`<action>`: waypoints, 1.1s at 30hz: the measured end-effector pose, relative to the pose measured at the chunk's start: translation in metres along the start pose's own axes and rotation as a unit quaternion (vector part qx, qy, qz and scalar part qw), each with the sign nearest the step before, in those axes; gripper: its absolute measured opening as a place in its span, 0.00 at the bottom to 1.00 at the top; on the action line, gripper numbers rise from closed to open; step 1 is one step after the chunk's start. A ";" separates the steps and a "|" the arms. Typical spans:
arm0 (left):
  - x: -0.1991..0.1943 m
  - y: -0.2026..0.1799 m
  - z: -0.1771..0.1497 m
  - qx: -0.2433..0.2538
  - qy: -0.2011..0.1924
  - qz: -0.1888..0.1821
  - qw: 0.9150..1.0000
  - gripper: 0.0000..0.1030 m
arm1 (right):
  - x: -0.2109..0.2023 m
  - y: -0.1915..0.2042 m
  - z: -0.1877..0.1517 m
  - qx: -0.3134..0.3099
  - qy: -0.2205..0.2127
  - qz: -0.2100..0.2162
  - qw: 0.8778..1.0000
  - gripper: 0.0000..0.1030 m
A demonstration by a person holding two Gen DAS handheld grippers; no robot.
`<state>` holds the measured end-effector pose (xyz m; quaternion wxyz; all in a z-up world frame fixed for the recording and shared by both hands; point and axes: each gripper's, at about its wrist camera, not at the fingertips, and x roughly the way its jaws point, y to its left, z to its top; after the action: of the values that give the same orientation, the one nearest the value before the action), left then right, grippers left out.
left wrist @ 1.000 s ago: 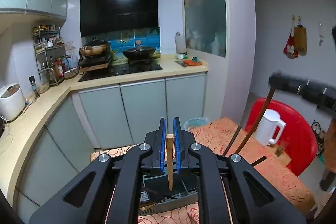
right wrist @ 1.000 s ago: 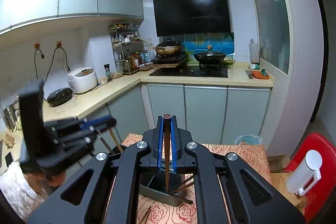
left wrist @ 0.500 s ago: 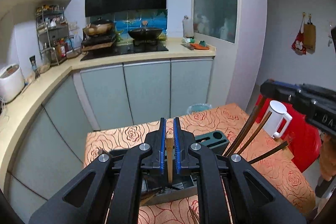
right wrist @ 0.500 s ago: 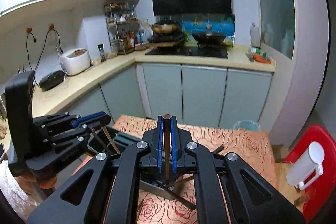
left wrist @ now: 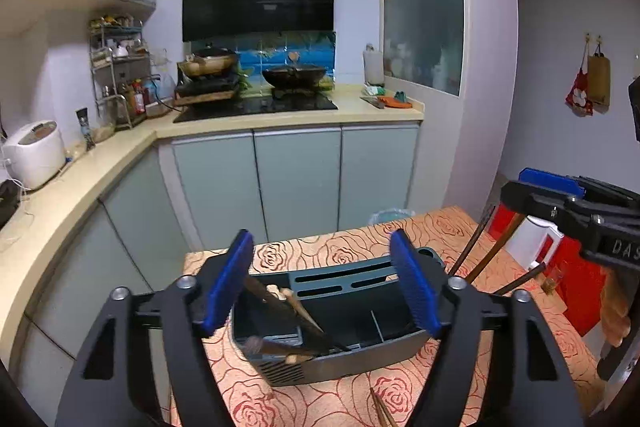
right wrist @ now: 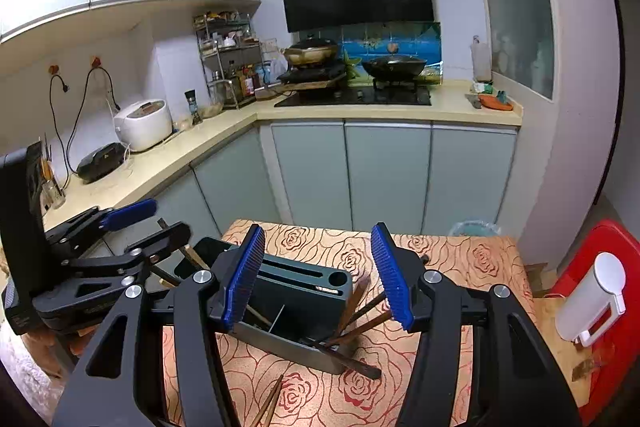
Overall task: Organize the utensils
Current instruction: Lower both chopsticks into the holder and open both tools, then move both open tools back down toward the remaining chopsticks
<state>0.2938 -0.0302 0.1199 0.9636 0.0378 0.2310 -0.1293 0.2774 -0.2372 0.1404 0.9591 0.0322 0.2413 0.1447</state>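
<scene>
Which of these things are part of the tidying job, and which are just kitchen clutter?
Part of the job:
- holder
- chopsticks in it
- loose chopsticks on the table

Just lying about:
- white kettle
- rice cooker
- wok
- spice rack

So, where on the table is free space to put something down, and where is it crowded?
The flowered tablecloth is bare behind the utensil holder, toward the cabinets, and along its right edge. Crowded: the holder's right end with leaning chopsticks, and the near edge, where a loose pair lies.
</scene>
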 end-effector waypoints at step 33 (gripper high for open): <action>-0.056 0.001 -0.218 -0.086 0.136 -0.007 0.987 0.85 | -0.058 0.030 -0.217 -0.072 0.057 -0.043 0.995 0.58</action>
<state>0.1510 0.0122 -0.0486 0.9221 -0.0292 0.3702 -0.1091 0.1181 -0.2273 -0.0211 0.9488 -0.0559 0.2858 0.1223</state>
